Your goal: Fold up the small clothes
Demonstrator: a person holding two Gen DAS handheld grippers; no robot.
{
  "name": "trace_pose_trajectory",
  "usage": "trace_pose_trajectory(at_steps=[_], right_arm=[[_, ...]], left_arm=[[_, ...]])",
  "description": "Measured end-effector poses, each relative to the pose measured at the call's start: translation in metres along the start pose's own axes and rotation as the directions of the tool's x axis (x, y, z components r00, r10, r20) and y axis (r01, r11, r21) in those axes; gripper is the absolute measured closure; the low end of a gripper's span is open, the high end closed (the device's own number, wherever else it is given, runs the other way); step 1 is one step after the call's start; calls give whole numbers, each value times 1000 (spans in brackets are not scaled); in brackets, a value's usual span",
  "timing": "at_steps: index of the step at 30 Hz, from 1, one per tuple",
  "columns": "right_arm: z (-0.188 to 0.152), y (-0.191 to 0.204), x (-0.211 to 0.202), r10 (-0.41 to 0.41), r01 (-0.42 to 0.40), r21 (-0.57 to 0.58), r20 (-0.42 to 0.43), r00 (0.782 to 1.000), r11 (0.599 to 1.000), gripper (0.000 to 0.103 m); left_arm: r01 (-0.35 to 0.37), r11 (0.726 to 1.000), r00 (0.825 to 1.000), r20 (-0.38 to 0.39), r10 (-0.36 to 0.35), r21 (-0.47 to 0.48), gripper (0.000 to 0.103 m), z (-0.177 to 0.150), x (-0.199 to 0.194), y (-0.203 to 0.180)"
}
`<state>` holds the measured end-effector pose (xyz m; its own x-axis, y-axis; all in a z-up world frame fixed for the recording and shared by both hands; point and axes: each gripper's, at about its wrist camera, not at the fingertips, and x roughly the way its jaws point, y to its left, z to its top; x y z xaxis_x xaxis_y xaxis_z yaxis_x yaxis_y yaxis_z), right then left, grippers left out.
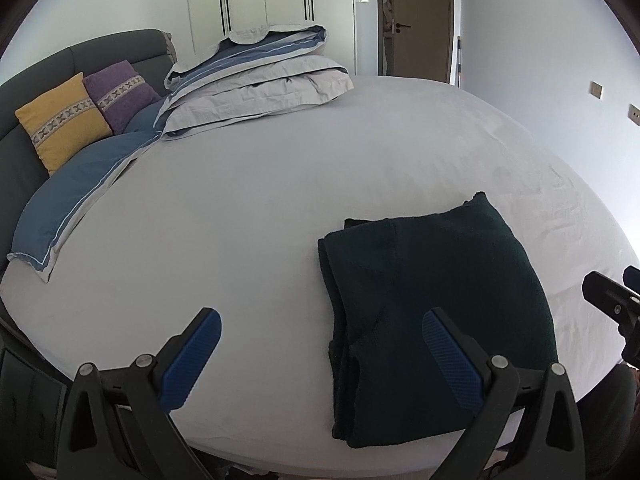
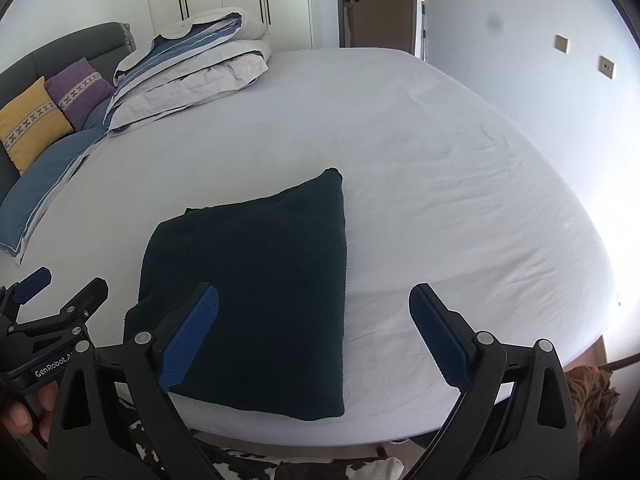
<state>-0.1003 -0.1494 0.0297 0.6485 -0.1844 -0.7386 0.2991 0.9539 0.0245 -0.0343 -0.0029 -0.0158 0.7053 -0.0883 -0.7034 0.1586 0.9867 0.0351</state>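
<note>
Left wrist view: the left claw (image 1: 320,364) hangs over the near edge of a bed (image 1: 248,216) covered in a pale grey sheet, its two blue-padded fingers spread wide with nothing between them. A dark green garment (image 1: 436,312), already folded into a thick rectangle, lies on the sheet to the right of centre, near the bed's front edge. Its long axis runs from near to far, leaning slightly right. The claw's right finger (image 1: 452,360) hangs in front of the garment's near left part; whether it touches the cloth I cannot tell. The left finger is over bare sheet. At the far right edge, part of the right claw (image 1: 612,304) shows. Far left: a yellow cushion (image 1: 60,120), a purple cushion (image 1: 120,94) and a folded duvet (image 1: 256,80).

Right wrist view: the right claw (image 2: 314,336) also stands wide and empty. Here the garment (image 2: 256,292) lies left of centre; the claw's left finger (image 2: 188,344) is over its near left portion, and the right finger is over bare sheet to the right. The left claw (image 2: 60,300) shows at the near left, beside the garment's left edge, with a hand (image 2: 24,412) below it.

Both claws sit at the garment's near short edge, one toward each side, about equally close. Any further fold would likely start from this near edge and travel along the long axis.
</note>
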Motion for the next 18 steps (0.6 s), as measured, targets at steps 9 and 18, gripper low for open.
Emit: trace_pose_trajectory(at_steps=[9, 18], right_arm=[[0, -4, 12, 3, -3, 0, -23, 1000, 1000, 6], [-1, -2, 17, -4, 3, -11, -35, 999, 1000, 6]], left_arm=[[6, 1000, 1000, -21, -6, -3, 0, -4, 5, 1], [9, 1000, 999, -36, -9, -7, 0, -8, 8, 3]])
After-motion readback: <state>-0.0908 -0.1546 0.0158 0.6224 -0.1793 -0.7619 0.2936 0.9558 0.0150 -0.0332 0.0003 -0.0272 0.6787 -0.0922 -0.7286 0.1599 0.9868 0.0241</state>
